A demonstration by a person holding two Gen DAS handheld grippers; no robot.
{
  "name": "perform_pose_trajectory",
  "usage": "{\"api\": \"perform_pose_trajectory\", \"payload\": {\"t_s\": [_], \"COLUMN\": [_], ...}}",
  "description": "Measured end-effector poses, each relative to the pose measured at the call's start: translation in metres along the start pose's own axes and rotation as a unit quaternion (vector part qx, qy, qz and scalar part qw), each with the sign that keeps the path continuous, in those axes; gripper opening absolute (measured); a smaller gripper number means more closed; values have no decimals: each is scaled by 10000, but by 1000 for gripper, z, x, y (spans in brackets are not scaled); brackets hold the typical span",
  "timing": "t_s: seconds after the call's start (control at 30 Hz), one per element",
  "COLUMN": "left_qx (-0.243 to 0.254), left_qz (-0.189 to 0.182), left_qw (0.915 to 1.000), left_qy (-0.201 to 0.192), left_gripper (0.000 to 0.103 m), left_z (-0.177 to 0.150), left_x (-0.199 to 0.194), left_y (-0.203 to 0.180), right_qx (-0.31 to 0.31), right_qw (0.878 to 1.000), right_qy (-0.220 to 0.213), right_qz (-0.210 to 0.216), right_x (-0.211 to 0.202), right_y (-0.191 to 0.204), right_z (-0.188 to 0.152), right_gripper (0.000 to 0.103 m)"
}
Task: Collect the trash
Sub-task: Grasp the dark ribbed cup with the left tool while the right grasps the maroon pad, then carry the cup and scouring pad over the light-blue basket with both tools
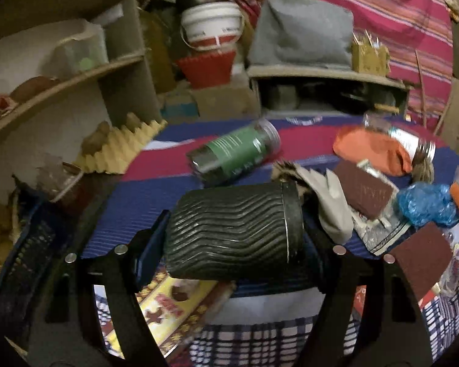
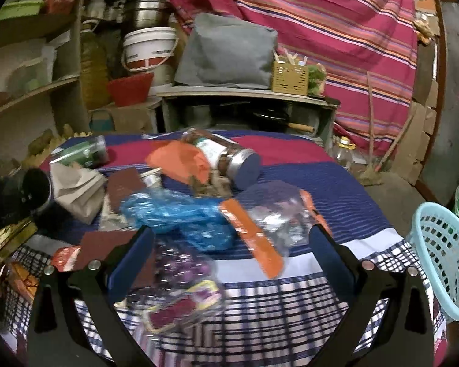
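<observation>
Left gripper (image 1: 234,246): two black angular arms rising from the lower corners of the frame; dark blue pad on the left finger (image 1: 151,244); round silver screws paired on each arm.

Right gripper (image 2: 229,263): same black arms, lower frame; blue rectangular pads (image 2: 131,263) on both fingers; paired silver screws.

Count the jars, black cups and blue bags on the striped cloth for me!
jars: 2, the green-label jar and the blue-lid jar
black cup: 1
blue bag: 1
total: 4
</observation>
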State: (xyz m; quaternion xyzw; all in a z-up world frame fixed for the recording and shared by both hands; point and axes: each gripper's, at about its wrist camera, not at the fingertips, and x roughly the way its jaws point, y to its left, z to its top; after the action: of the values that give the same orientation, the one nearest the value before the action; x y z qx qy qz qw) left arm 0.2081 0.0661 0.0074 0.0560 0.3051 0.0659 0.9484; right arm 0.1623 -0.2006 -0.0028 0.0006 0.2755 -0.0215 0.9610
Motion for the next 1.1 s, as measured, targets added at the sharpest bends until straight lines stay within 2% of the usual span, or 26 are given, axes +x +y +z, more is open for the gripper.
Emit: {"api": "perform_pose_trajectory", "payload": {"t_s": [0.17, 0.4, 0.8, 0.9, 0.93, 0.97, 1.1], "left_qx": [-73, -256, -355, -359, -369, -373, -302], "left_qz": [69, 93, 106, 106, 93, 83, 82], "left_qw": [9998, 9995, 9992, 9992, 9992, 9992, 9994], "left_qy": [-192, -175, -121, -115, -108, -104, -128], "left_gripper": [75, 75, 75, 75, 75, 75, 75], "left_z": [-5, -15, -28, -29, -28, -28, -27], "left_x": [-22, -29, -31, -31, -31, -31, -35], "left_y": [18, 47, 58, 56, 55, 54, 45], "right_qx": [-139, -355, -327, -371, -390, -401, -305], "right_qw": [9996, 9974, 9929, 9915, 9903, 9897, 9894], "right_qy": [101, 451, 1018, 1095, 1141, 1170, 1108], "right_qz": [209, 447, 515, 593, 695, 723, 882], "right_x": [-3, 6, 27, 28, 29, 30, 27], "right_y": [30, 67, 78, 80, 81, 83, 79], "right_z": [-2, -7, -14, -15, -15, -16, -16], "right_gripper": [99, 99, 99, 95, 87, 83, 83]}}
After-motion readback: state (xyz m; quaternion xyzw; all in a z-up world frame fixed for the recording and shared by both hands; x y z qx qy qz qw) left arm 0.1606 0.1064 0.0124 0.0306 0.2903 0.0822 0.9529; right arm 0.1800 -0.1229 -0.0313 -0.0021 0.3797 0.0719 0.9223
